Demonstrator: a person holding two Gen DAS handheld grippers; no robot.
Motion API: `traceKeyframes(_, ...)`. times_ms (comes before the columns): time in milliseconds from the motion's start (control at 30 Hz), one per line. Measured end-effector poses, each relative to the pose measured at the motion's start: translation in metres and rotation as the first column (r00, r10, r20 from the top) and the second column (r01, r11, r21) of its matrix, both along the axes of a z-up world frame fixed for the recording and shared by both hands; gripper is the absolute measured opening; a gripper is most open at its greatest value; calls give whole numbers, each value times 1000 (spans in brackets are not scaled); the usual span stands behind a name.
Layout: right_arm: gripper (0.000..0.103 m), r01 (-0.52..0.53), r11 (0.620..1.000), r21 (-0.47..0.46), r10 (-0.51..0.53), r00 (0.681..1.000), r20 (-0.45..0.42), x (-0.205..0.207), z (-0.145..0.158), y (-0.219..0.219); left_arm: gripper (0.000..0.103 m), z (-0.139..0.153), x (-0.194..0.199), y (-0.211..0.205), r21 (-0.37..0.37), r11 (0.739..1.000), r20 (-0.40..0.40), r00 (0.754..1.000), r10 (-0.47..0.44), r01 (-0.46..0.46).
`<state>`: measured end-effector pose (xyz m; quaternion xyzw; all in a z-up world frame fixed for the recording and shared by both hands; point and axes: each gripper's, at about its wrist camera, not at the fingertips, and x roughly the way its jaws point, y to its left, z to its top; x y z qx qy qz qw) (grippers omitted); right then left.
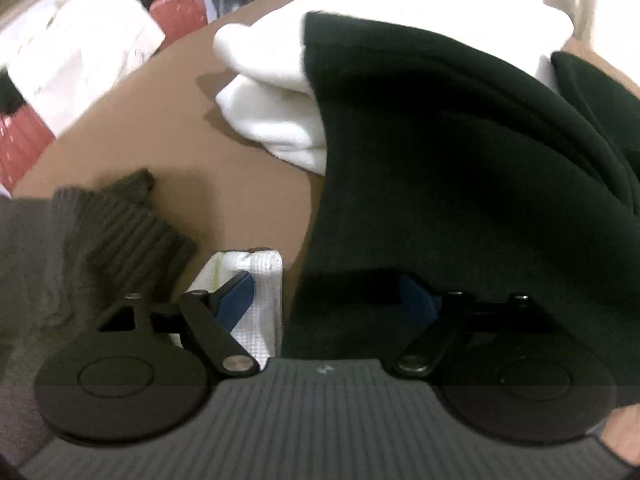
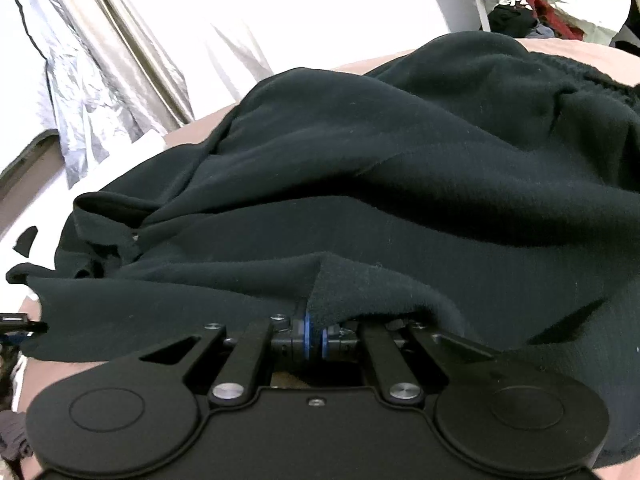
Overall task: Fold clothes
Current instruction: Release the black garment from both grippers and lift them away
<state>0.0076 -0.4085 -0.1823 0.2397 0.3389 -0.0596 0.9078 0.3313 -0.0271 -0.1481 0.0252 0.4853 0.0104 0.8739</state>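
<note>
In the left wrist view the dark green garment (image 1: 460, 184) covers the right blue pad (image 1: 416, 300) of the left gripper (image 1: 328, 300) almost wholly, and runs off the picture's right edge. It also hides part of the white clothing (image 1: 272, 92) near the brown table's (image 1: 224, 196) far edge. The whole view is blurred. In the right wrist view the same cloth hides most of the table.

No legible text in either view. A black garment in the far clutter pile (image 2: 514, 10), right wrist view, carries white lettering, too small and blurred to read. No labels, brands or numbers elsewhere.
</note>
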Motion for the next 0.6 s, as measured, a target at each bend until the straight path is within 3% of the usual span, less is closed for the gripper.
traceKeyframes(133,7,-61,997,-43,61,998,0,-5,6,13,103,-2,-2,-10,53,998,-27,999,-31,33)
traceKeyframes(200,7,-93,994,-64,93,996,-1,-7,10,18,103,-9,-3,-11,44,999,-33,999,-26,28)
traceKeyframes(233,7,-104,992,-66,104,995,1,-9,11,18,98,-10,-5,-9,33,999,-29,999,-30,31)
traceKeyframes(267,7,-107,992,-62,108,994,8,-11,12,18,75,-7,-8,-8,31,999,-13,999,-45,45)
traceKeyframes(300,7,-109,992,-61,110,994,12,-12,11,18,63,-2,-11,-11,45,997,9,998,-64,63)
traceKeyframes(333,7,-110,992,-60,112,994,17,-14,10,18,16,2,-14,-14,60,995,31,996,-83,81)
traceKeyframes(367,7,-111,992,-58,113,993,21,-15,9,18,7,7,-17,-17,75,992,53,993,-103,99)
traceKeyframes(467,7,-94,995,-40,95,995,20,-15,5,17,6,28,-40,-23,145,985,178,976,-122,96)
traceKeyframes(567,7,-57,998,7,56,995,79,-24,16,19,6,64,-67,-8,63,996,301,951,-77,61)
traceKeyframes(600,7,-45,999,29,41,993,113,-31,21,20,6,82,-80,1,32,998,359,932,-53,45)
